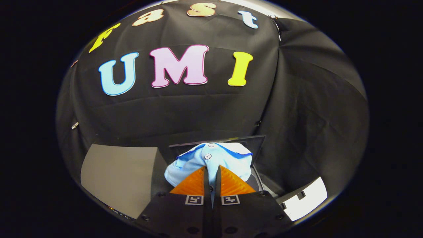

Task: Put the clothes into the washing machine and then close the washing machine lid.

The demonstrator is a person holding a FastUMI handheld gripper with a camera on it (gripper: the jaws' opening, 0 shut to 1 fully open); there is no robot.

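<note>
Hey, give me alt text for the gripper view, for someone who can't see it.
The gripper has its fingers shut on a light blue shirt with a darker blue collar and white buttons, bunched just ahead of the fingers. Behind the shirt is a dark raised lid, with black cloth beyond.

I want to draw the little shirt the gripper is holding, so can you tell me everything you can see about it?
The shirt is light blue soft cloth, with darker blue trim along its collar and two small white buttons down the front placket. It is bunched up and crumpled, not spread flat. The gripper has both fingers closed on a fold of it, so it hangs pinched between them and bulges out ahead of the fingertips. Behind it stands the dark raised lid of the washing machine.
</note>
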